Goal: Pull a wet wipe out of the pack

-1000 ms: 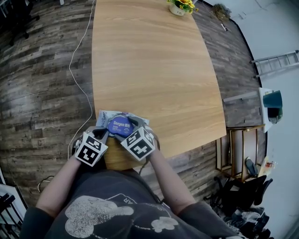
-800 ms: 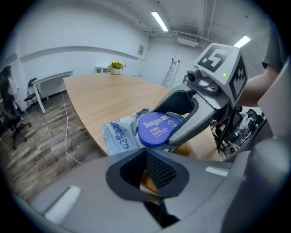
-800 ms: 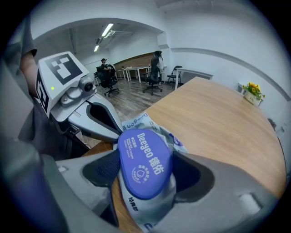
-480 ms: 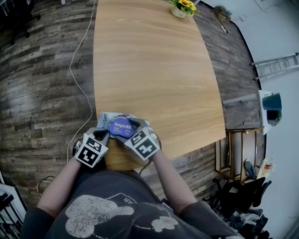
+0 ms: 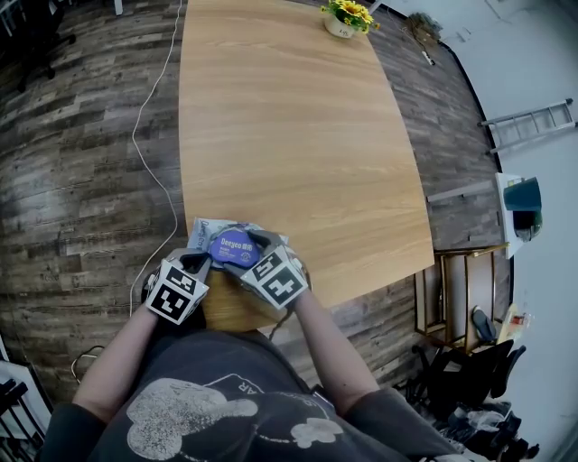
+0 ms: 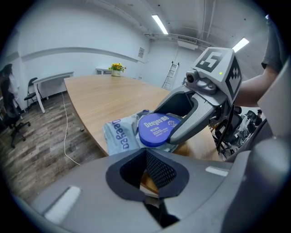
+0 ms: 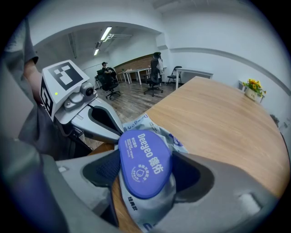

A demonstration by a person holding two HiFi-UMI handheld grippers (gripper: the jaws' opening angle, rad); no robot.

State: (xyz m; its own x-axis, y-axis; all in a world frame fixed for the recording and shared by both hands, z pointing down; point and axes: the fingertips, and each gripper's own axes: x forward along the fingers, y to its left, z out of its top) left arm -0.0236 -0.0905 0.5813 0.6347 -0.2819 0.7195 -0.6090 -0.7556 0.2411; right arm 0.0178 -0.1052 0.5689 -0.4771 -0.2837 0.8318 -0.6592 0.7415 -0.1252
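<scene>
The wet wipe pack (image 5: 202,229) lies flat on the near edge of the wooden table (image 5: 289,135), right in front of the person, its pale printed film spreading to the left and far side of its round blue lid (image 5: 232,244). The right gripper (image 5: 246,254) reaches in from the near right, angled downward. Its jaws stand one on each side of the blue lid, and their pads press on its rim. The left gripper (image 5: 200,262) sits just near and left of the pack, over the table edge, its jaws closed together with nothing between them. The rest of the tabletop stretches away to a small pot of yellow flowers (image 5: 348,13) at the far end. A white cable (image 5: 144,144) trails over the plank floor to the left.
</scene>
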